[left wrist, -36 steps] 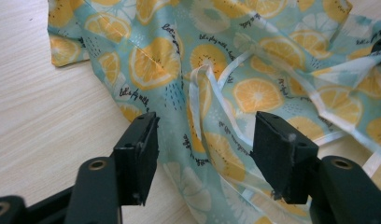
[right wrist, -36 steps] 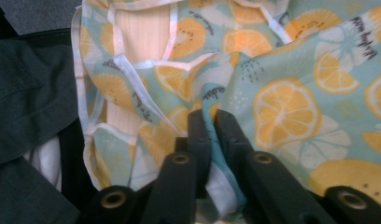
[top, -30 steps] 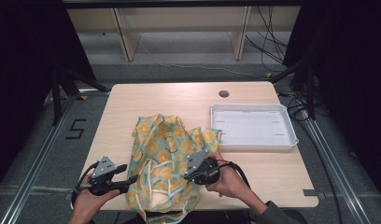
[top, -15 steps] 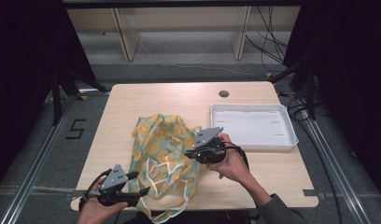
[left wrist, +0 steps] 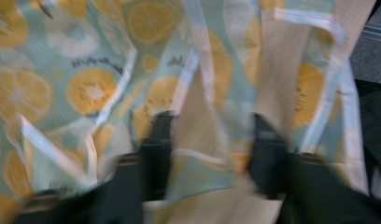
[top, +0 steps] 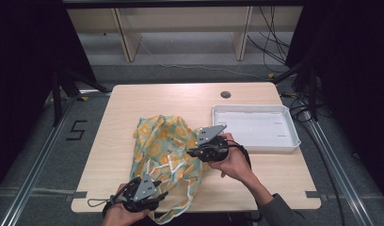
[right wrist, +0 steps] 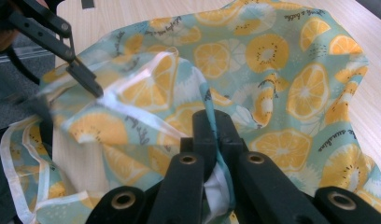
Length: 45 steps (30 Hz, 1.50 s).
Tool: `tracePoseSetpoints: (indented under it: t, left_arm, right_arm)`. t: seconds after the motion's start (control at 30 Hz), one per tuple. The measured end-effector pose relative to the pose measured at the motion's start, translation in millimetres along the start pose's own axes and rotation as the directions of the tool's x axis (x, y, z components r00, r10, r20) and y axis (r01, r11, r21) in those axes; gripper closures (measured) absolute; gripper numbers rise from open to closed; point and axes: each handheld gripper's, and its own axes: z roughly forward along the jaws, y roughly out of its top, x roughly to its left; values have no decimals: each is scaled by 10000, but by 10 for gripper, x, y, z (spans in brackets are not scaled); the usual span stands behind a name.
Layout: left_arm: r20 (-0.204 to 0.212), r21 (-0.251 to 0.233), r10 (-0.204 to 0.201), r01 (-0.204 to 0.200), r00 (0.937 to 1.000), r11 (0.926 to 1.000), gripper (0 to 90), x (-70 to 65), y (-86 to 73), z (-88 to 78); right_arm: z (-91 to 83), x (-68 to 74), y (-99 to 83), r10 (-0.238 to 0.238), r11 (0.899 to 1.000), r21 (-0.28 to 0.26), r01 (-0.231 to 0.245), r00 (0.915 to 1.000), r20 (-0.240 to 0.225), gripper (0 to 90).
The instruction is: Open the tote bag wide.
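Two handheld grippers work a citrus-print fabric bag (top: 164, 150) near the wooden table's (top: 148, 101) front edge.

The right gripper (right wrist: 215, 122) is clamped on a fold to anchor it; the left gripper (left wrist: 208, 135), jaws just narrowed, straddles the white-trimmed hem, grip unclear through blur. A white tray (top: 275, 143) waits beside.
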Motion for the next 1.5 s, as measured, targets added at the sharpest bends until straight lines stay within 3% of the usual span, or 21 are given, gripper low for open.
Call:
tracePoseSetpoints:
  t: [0.07,0.17,0.23,0.3,0.33,0.37,0.5,0.67,0.7,0.77,0.8,0.87,0.93,0.97,1.0,1.03,1.07,1.27,1.3,1.4,1.5]
  left_arm:
    - [-3,-445,-441,441,9990,9980,848,90,43,-71]
    - [-108,-921,-620,607,9980,9939,881,213,121,-187]
    - [-155,-1549,-808,774,9966,9849,881,398,277,-343]
    - [-478,-1460,-640,564,9968,9877,886,524,413,-390]
    - [-478,-1460,-640,564,9968,9877,886,524,413,-390]
    - [-603,-1476,-750,654,9954,9869,886,648,560,-383]
    - [-596,-1280,-733,652,9955,9896,886,868,847,-285]
    - [-725,-1044,-935,857,9930,9908,885,1010,1055,-144]
    - [-691,-905,-679,615,9953,9940,885,1072,1132,-77]
    - [-680,-894,-807,745,9944,9932,884,1094,1195,-20]
    - [-655,-936,-760,697,9950,9932,883,1117,1222,7]
    - [-714,-991,-921,848,9932,9915,881,1159,1270,66]
    - [-776,-956,-927,851,9927,9918,878,1191,1285,104]
    - [-805,-846,-1077,1009,9909,9913,874,1262,1279,212]
    - [-805,-846,-1077,1009,9909,9913,868,1262,1279,212]
    - [-745,-611,-1390,1346,9875,9890,862,1325,1238,350]
    - [-687,-421,-1349,1323,9885,9903,856,1357,1214,417]
    - [-102,698,-1318,1322,9912,9888,803,1289,1067,660]
    - [-161,792,-1237,1246,9922,9890,699,1236,1030,649]
    - [-157,574,-1446,1453,9894,9877,586,1213,996,545]
    - [-311,-104,-1837,1835,9825,9830,464,1194,922,255]
  right_arm:
    - [-6,-19,-6,-104,9999,41,104,9999,13,899]
    - [-1,-18,-30,1,9999,146,-3,10000,99,879]
    - [7,-4,-56,-436,9973,599,425,9989,164,797]
    - [4,45,-66,-341,9947,979,302,9987,387,661]
    - [4,45,-66,-341,9947,979,302,9987,387,661]
    - [-34,116,-42,-497,9945,968,412,9949,879,548]
    - [-152,243,67,-1033,9940,425,1006,9925,659,412]
    - [-146,348,123,-1120,9929,438,1107,9933,281,376]
    - [-61,401,116,-1310,9884,775,1303,9914,37,360]
    - [41,443,86,-1231,9838,1369,1160,9914,445,341]
    - [100,436,70,-1215,9797,1676,1101,9908,591,365]
    - [194,396,31,-1346,9713,2051,1202,9892,576,638]
    - [230,368,12,-1318,9691,2146,1218,9908,325,705]
    - [271,338,-13,-925,9736,2040,1025,9940,-580,845]
    - [271,338,-13,-925,9736,2040,1025,9940,-580,845]
    - [262,307,-7,-823,9813,1616,1043,9871,-1376,900]
    - [249,284,9,-1009,9852,1207,1216,9812,-1647,900]
    - [29,192,89,-456,9989,-217,417,9717,-2316,900]
    - [-59,116,87,-164,9977,-676,12,9744,-2240,900]
    - [-128,4,54,137,9949,-949,-341,9781,-2079,900]
    - [-156,-58,23,257,9933,-1058,-470,9806,-1945,900]
